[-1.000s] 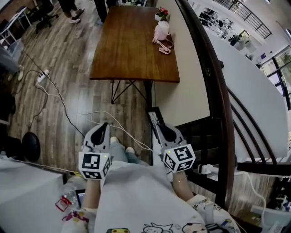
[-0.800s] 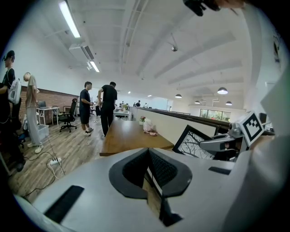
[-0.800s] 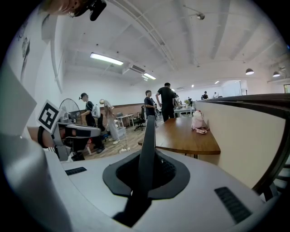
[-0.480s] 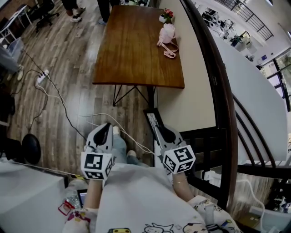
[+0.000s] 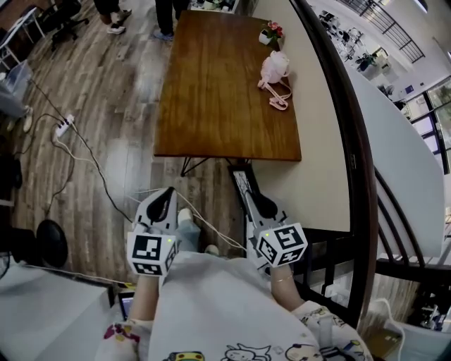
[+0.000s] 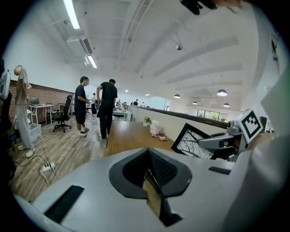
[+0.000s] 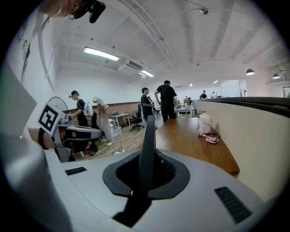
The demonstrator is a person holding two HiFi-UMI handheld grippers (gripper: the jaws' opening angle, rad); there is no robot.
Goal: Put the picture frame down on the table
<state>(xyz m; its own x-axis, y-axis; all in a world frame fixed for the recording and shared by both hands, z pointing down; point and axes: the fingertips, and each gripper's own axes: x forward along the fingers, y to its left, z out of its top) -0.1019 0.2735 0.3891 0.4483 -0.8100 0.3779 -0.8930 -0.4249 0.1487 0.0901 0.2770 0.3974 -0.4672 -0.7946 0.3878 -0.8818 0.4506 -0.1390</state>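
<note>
Black picture frame (edge-on), right gripper clamped

Wood-plank floor is running under a brown desk; cream partition wall is standing alongside; ceiling strip lights are glowing overhead.

The left gripper and right gripper are nearer the table than a second ago. The frame now ends just short of the table's near edge. The bag on the table is closer too.
</note>
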